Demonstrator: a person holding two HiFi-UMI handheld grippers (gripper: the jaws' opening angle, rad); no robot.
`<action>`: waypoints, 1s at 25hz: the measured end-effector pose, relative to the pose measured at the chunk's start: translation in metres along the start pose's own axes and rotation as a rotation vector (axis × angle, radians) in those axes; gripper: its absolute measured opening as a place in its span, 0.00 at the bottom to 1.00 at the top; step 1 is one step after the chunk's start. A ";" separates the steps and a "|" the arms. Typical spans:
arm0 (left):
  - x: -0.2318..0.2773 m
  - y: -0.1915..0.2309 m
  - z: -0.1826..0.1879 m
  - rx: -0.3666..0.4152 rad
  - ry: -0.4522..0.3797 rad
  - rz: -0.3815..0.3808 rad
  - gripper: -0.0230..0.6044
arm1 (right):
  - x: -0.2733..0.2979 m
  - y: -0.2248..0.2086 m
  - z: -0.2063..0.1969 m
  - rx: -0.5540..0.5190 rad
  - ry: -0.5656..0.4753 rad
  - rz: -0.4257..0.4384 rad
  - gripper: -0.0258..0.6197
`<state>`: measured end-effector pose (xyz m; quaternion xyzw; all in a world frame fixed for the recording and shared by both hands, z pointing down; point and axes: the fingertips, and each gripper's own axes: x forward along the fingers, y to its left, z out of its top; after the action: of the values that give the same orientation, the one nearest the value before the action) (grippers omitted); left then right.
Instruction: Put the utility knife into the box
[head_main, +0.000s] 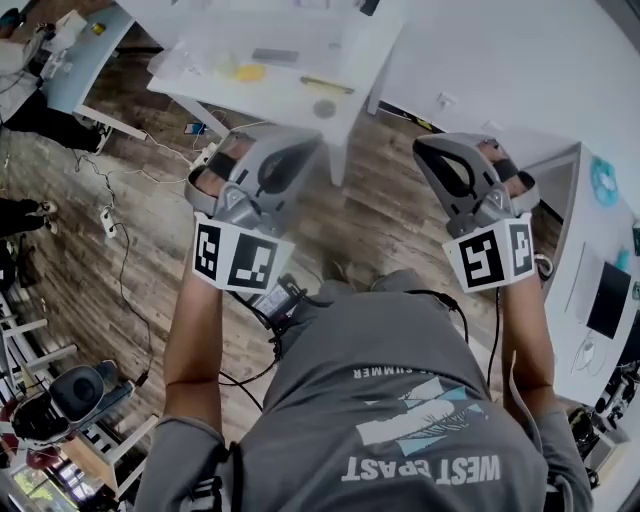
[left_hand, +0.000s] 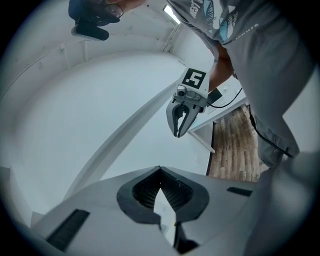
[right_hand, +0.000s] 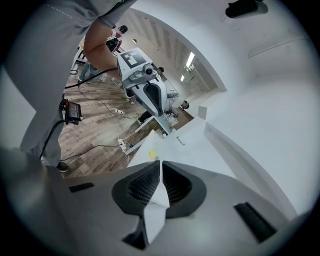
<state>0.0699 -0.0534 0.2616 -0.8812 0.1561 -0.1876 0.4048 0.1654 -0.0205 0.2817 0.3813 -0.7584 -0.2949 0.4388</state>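
The person stands on the wood floor (head_main: 150, 220), well apart from the white table (head_main: 290, 105), with one claw held out in each hand. The left claw (left_hand: 160, 175) is closed, its two tips together, and there is nothing in it. The right claw (right_hand: 160, 167) is closed the same way and holds nothing too. On the table lies a long thin thing (head_main: 327, 85) with some yellow on it. That may be the knife, but it is too small to be sure. Near it are a yellow blob (head_main: 250, 72), a flat grey thing (head_main: 275, 55) and a round grey thing (head_main: 324, 108). I cannot tell which thing is the box. So the job has not really begun: the knife is not picked up, and no claw is close to it. I think the step now is just getting to the table. Next, the person needs to come up close, open one claw wide, put it around the knife and squeeze it shut. The knife looks thin and flat, so the claw must come low to the table to catch it.
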 end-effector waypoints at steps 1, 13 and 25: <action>0.002 0.002 -0.004 -0.001 0.000 0.000 0.05 | 0.004 -0.002 -0.001 0.005 0.002 0.000 0.09; 0.071 0.025 -0.032 -0.063 0.093 0.006 0.05 | 0.053 -0.042 -0.059 0.043 -0.065 0.067 0.09; 0.112 0.042 -0.054 -0.092 0.233 0.057 0.05 | 0.111 -0.066 -0.098 0.052 -0.170 0.160 0.09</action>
<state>0.1389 -0.1629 0.2849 -0.8664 0.2353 -0.2697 0.3483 0.2375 -0.1598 0.3223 0.3045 -0.8282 -0.2706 0.3848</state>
